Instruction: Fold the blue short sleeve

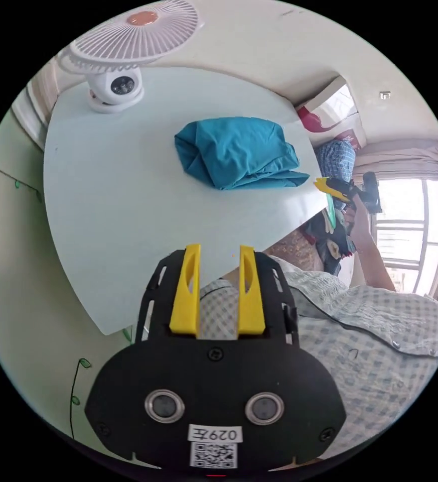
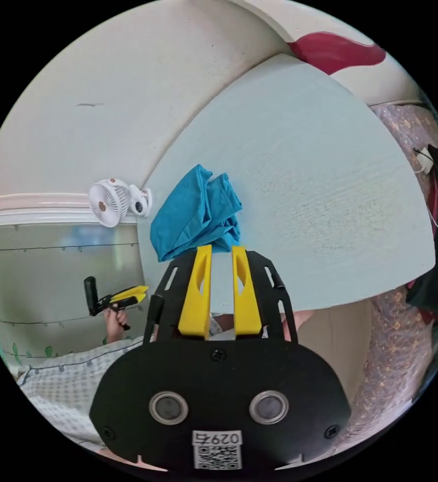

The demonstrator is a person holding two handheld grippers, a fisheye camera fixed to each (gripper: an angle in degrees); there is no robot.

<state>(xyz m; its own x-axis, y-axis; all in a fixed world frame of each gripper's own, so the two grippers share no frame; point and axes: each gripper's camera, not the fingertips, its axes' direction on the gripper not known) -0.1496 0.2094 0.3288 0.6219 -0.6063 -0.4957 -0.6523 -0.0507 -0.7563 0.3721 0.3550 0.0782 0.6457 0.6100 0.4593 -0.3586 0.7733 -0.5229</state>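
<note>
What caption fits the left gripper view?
Open left gripper hovers at the table edge, apart from the crumpled blue shirt.

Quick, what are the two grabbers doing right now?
Left gripper: open, holding nothing.
Right gripper: open, holding nothing, near the blue shirt.

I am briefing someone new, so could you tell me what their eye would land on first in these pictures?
First, the blue shirt, bunched in a loose heap on the pale table. Next, a small white fan at the table's far edge, by the wall. Both the left gripper and right gripper are open and hold nothing, away from the shirt.
</note>
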